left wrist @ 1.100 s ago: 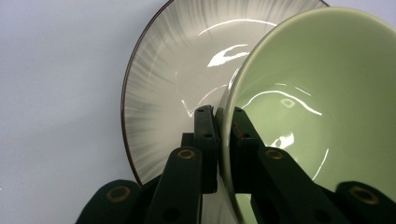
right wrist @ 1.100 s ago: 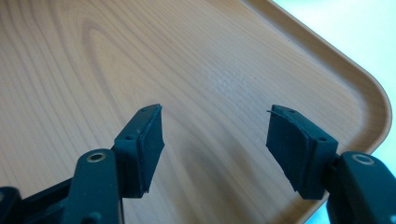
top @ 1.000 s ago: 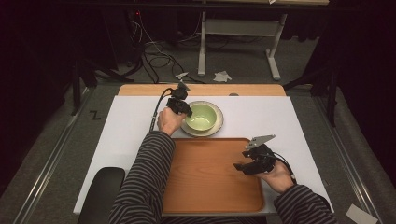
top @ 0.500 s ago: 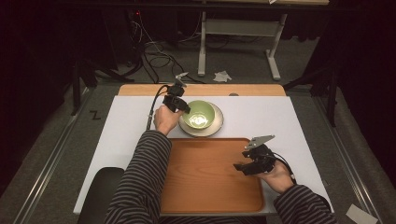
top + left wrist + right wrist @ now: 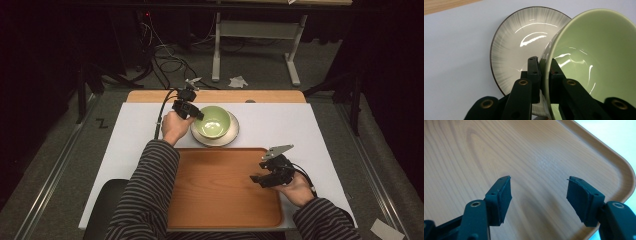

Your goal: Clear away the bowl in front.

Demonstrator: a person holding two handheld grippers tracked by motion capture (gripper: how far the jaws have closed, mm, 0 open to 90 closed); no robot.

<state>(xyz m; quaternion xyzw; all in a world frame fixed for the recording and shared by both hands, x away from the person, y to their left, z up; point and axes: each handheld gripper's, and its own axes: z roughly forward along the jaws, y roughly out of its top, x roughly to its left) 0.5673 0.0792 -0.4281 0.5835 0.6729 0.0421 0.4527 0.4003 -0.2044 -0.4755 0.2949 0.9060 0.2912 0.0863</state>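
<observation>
Item in hand: green bowl (image 5: 596,57), its rim pinched between the jaws of our left gripper (image 5: 543,65) and tilted above the striped plate (image 5: 516,42), which rests on the white table (image 5: 280,125). Our right gripper (image 5: 539,195) hangs over the wooden tray (image 5: 220,190), jaws spread and empty. We judge this the lifting step; next comes carrying the bowl level to the tray.

left gripper (image 5: 543,75) moved up a bit | green bowl (image 5: 212,121) pinched by its rim now tipped up, lifting off the plate (image 5: 227,140) | bowl sits slightly higher than before
</observation>
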